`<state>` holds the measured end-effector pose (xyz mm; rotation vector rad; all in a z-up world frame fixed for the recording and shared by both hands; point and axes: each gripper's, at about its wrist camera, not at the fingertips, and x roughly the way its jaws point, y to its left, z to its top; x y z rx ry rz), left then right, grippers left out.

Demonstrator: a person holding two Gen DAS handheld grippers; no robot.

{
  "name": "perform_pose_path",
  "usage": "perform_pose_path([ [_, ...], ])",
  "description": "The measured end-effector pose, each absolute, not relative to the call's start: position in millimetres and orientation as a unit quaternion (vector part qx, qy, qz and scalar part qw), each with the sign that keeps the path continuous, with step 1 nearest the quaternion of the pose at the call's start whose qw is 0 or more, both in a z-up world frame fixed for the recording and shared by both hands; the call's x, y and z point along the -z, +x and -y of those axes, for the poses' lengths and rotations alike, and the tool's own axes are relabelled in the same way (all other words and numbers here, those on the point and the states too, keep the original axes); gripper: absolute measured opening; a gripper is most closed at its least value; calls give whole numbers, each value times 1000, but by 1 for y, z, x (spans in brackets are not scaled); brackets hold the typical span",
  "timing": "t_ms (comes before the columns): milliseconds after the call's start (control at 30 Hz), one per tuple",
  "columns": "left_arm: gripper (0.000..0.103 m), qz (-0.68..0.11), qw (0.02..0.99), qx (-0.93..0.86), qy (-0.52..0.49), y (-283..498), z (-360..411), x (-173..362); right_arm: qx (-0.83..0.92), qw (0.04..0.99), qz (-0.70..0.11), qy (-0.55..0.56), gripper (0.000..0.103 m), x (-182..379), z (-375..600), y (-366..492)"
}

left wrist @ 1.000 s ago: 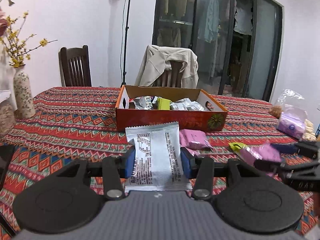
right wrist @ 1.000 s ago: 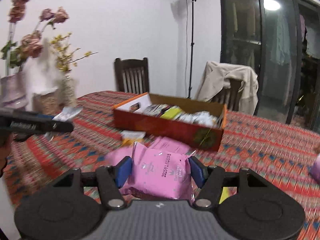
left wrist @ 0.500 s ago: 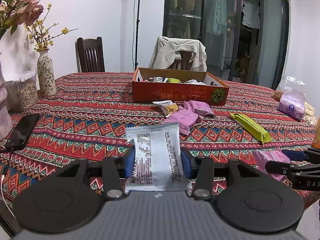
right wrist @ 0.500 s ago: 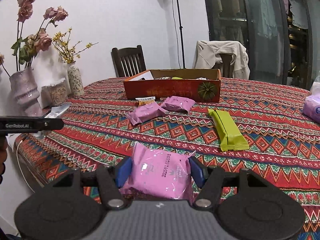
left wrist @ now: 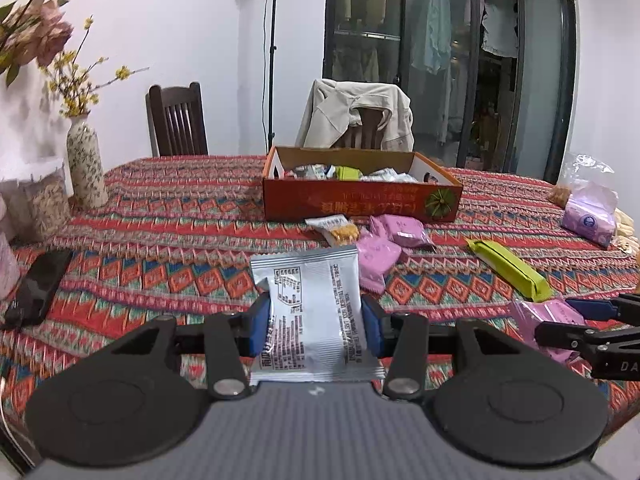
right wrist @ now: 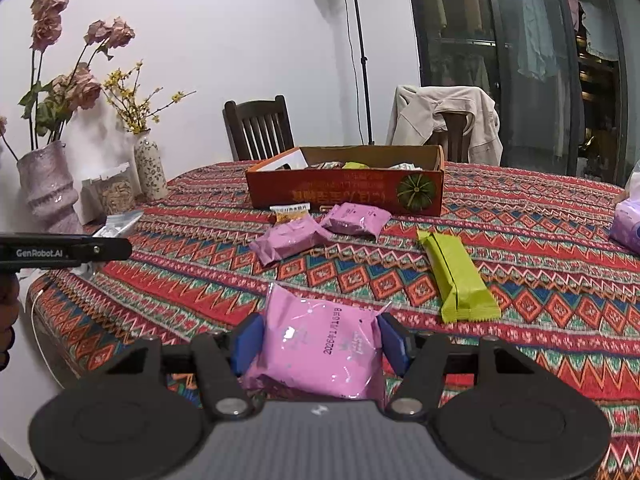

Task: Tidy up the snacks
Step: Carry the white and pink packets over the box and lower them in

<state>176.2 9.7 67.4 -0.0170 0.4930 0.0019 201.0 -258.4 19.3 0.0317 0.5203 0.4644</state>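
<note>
Both grippers have drawn nearer the table than half a second ago, after pulling well back from the box, each with its packet unchanged in its grip. Left gripper (left wrist: 316,326) pinches a silver snack packet (left wrist: 314,316) between its blue pads, the packet standing upright over the near edge of the patterned tablecloth (left wrist: 160,272). Right gripper (right wrist: 320,344) pinches a pink snack packet (right wrist: 320,350) the same way, low over the cloth. Well beyond both sits the orange cardboard box (right wrist: 344,196), already holding several packets. Just in front of it lie a small yellow-and-white packet (right wrist: 290,213) and two more pink packets (right wrist: 290,238) (right wrist: 356,220), close together. A long green bar (right wrist: 456,276) lies apart to the right. Off to the left, a dark phone (left wrist: 40,284) rests on the cloth near a patterned vase (left wrist: 85,168)
</note>
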Motion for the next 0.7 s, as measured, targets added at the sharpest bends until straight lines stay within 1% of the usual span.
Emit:
perform_pose_path([
  [267,47,-206,978,0,16,228,-15,-91,-228,947,-228,-6,62,-40,254,247],
  [600,47,-189,982,12,6,304,-30,-111,-238,954,-177,-42,62,-82,238,322],
  [700,47,-180,983,5,25,329,-30,-118,-245,953,-170,-48,62,-93,233,352],
])
